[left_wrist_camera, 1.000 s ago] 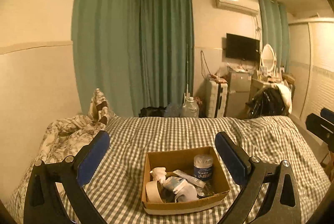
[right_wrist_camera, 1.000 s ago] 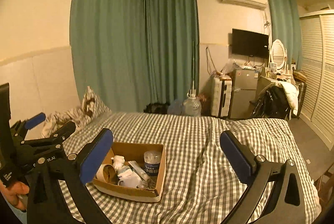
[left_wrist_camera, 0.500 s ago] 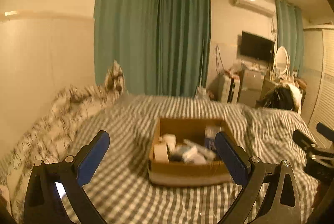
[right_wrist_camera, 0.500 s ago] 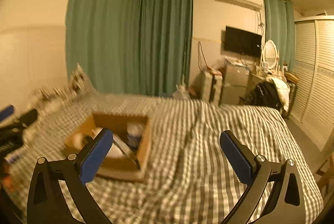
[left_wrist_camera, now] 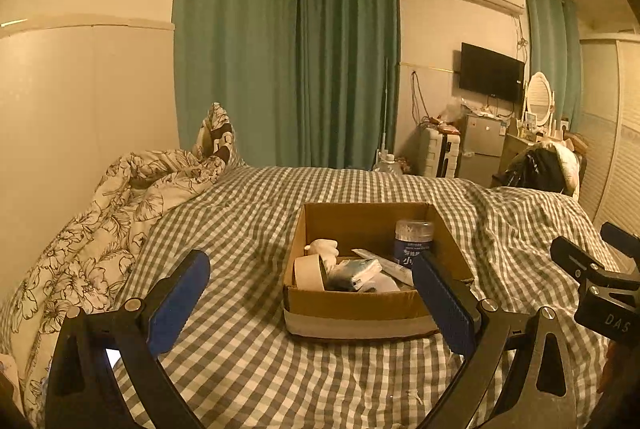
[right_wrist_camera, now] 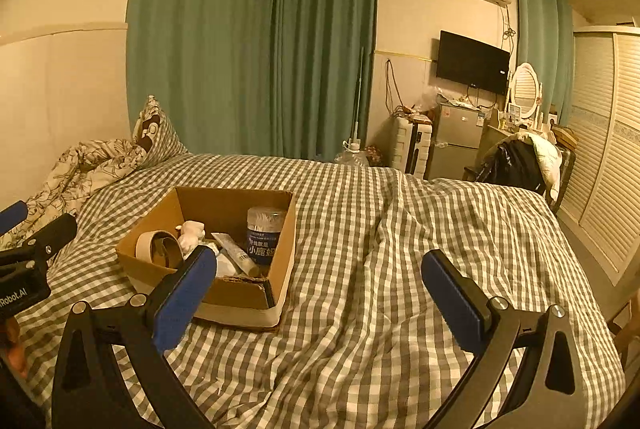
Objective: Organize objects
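Observation:
An open cardboard box (left_wrist_camera: 352, 303) sits on the checked bed cover; it also shows in the right wrist view (right_wrist_camera: 236, 299). In it lie a tape roll (left_wrist_camera: 309, 272), a white figurine (left_wrist_camera: 323, 249), a blue-labelled cotton swab jar (left_wrist_camera: 412, 241), a tube (left_wrist_camera: 384, 263) and crumpled packets (left_wrist_camera: 356, 271). My left gripper (left_wrist_camera: 310, 299) is open and empty, low in front of the box. My right gripper (right_wrist_camera: 320, 293) is open and empty, to the right of the box.
A floral quilt (left_wrist_camera: 96, 229) and pillow (left_wrist_camera: 218, 135) lie at the bed's left by the wall. Beyond the bed stand green curtains (left_wrist_camera: 288, 61), a small fridge (left_wrist_camera: 480, 149), a chair with clothes (left_wrist_camera: 540, 169) and a wardrobe (right_wrist_camera: 600, 157).
Both grippers have dropped lower and closer to the bed, and the box now looks nearer. Both stay open and empty.

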`<state>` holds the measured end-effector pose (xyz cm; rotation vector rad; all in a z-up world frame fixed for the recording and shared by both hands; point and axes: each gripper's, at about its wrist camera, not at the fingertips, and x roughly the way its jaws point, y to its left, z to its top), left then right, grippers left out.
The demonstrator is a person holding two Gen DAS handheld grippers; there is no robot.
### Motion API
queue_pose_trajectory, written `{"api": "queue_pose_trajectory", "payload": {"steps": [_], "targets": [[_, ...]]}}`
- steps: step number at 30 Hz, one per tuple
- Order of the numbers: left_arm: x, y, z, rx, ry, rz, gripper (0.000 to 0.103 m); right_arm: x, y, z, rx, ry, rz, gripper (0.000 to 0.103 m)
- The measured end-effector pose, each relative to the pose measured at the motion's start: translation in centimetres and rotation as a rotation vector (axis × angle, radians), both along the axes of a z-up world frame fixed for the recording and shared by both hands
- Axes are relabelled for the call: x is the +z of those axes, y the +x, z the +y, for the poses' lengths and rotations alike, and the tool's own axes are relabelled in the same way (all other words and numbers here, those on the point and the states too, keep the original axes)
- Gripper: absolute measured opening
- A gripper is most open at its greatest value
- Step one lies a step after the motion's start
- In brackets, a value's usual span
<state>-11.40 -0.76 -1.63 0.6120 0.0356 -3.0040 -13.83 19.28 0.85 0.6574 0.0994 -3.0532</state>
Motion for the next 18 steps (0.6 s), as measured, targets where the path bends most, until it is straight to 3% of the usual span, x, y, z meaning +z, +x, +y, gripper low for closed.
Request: {"api": "queue_pose_trajectory", "payload": {"steps": [18], "targets": [[0.00, -0.12, -0.01, -0.007, -0.006, -0.017, 0.103, 0.02, -0.04, -0.10, 0.003, -0.014, -0.011, 0.103]]}}
